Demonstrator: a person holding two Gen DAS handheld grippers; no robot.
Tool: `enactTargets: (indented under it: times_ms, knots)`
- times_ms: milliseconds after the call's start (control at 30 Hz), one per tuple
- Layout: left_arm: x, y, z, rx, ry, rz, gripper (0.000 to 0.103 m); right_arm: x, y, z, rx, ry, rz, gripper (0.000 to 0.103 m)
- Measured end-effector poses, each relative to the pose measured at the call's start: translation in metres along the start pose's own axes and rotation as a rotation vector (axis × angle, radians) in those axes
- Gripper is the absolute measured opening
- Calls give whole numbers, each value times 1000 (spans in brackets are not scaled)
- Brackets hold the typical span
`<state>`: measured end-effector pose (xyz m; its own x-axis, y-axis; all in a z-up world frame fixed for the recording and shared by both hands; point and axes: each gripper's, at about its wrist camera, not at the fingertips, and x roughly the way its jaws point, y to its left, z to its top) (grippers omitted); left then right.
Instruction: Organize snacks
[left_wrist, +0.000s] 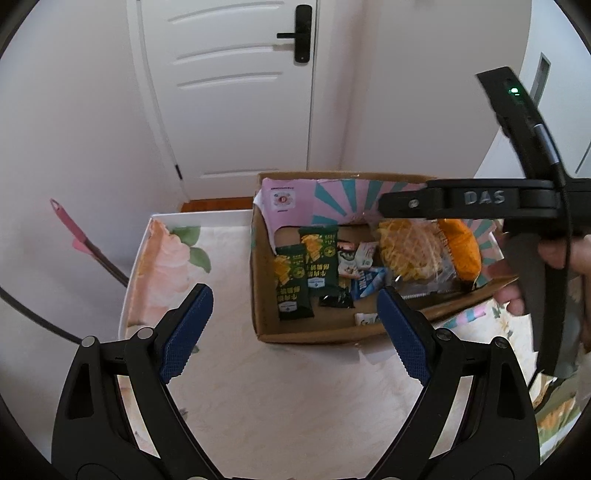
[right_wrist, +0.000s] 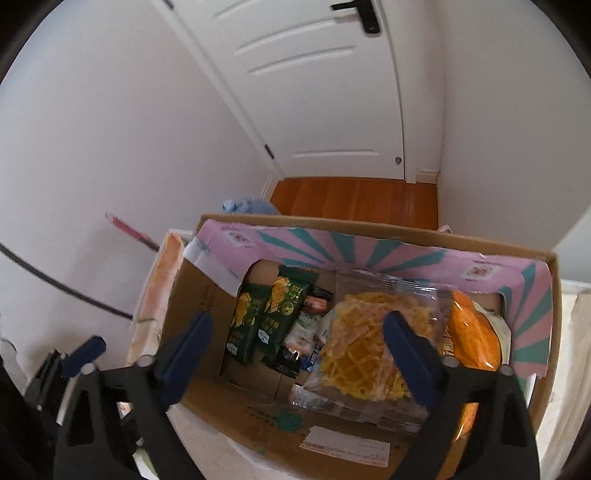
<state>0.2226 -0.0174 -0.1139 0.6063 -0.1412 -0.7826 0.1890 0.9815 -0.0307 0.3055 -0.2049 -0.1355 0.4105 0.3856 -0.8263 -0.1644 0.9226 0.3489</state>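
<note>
The snacks sit in the cardboard box (right_wrist: 207, 332), centre frame: two green packets (right_wrist: 273, 314) left, a clear lattice-crisp bag (right_wrist: 362, 339) right. Both the right tongs (right_wrist: 299, 354) and left tongs (left_wrist: 291, 325) gape wide, empty. Squeezing the bag probably crushes the brittle crisps.

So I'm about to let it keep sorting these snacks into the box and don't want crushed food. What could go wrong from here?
The right gripper hangs open over the clear bag of lattice crisps; closing hard on it could crush them.

The two green packets lean against each other upright, so a nudge may topple them onto the small packets.

The cardboard box sits near the table's far edge; a push might slide it off.
</note>
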Motion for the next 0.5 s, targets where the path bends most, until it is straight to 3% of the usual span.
enactTargets:
  times_ms: [300, 500]
  knots:
    - [-17, 0, 0, -10, -32, -1, 90, -35, -14, -17, 11, -55, -81, 93]
    - [-55, -6, 6, -13, -118, 6, 90, -80, 0, -28, -42, -155, -128, 93]
